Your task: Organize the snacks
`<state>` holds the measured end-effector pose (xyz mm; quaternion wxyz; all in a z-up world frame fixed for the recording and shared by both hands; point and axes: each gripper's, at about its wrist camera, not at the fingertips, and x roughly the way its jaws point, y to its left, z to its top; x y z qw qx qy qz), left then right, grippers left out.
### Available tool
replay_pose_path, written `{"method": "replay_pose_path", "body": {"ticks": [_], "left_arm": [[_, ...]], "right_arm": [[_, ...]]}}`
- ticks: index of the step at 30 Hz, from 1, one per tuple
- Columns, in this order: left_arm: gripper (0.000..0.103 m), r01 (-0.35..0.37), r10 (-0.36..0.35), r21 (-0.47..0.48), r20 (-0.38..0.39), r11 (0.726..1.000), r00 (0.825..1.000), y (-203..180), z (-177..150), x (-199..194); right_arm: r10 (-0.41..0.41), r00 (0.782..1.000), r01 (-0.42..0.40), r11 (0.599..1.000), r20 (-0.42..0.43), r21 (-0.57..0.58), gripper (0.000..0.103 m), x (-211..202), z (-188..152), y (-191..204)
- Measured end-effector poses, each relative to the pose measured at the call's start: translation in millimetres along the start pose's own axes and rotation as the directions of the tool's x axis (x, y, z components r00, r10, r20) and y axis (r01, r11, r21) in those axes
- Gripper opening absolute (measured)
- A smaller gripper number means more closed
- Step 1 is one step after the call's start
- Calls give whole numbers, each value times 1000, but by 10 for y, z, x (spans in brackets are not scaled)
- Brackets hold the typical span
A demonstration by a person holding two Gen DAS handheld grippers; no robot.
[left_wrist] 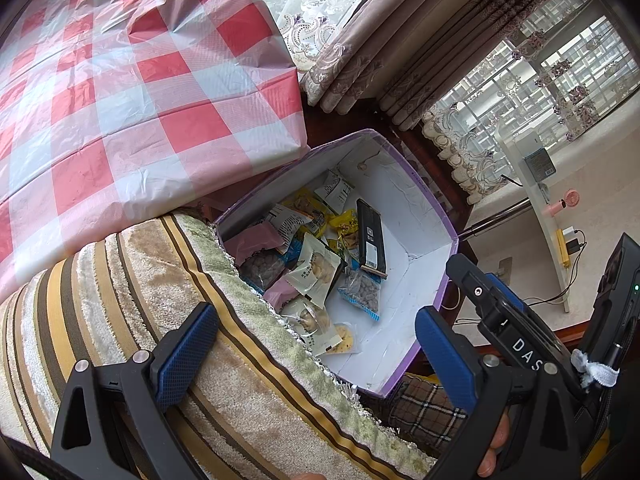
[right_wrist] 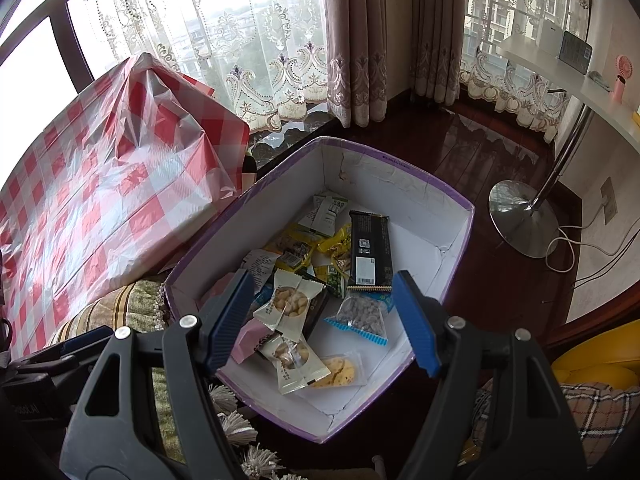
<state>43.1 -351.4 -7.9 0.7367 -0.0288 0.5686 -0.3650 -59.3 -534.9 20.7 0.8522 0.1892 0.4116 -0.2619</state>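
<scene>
A purple-edged white box (right_wrist: pixel 452 216) holds several snack packets; it also shows in the left wrist view (left_wrist: pixel 424 208). Inside lie a black bar (right_wrist: pixel 370 250), a white biscuit packet (right_wrist: pixel 288 304), a clear nut packet with blue ends (right_wrist: pixel 362 316), a round cracker (right_wrist: pixel 340 370), yellow packets (right_wrist: pixel 298 246) and pink packets (right_wrist: pixel 250 340). My right gripper (right_wrist: pixel 326 320) is open and empty, above the box's near end. My left gripper (left_wrist: pixel 316 354) is open and empty, over the striped cushion (left_wrist: pixel 120 300) beside the box. The black bar (left_wrist: pixel 370 240) shows there too.
A table with a red-and-white checked plastic cloth (left_wrist: pixel 120 80) stands left of the box. Curtains (right_wrist: pixel 360 40) and windows are behind. A lamp base (right_wrist: pixel 522 218) and cables lie on the dark wood floor to the right. A plaid cushion (right_wrist: pixel 600 412) sits at lower right.
</scene>
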Motion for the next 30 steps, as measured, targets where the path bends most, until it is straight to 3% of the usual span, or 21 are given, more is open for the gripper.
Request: {"method": "replay_pose_path", "body": {"ticks": [30], "left_arm": [[102,4,-4,11,23,1000,1000,-28,16,-7]], "right_arm": [[7,1000,-7,1000,6,13,74,-29,-46,5]]}}
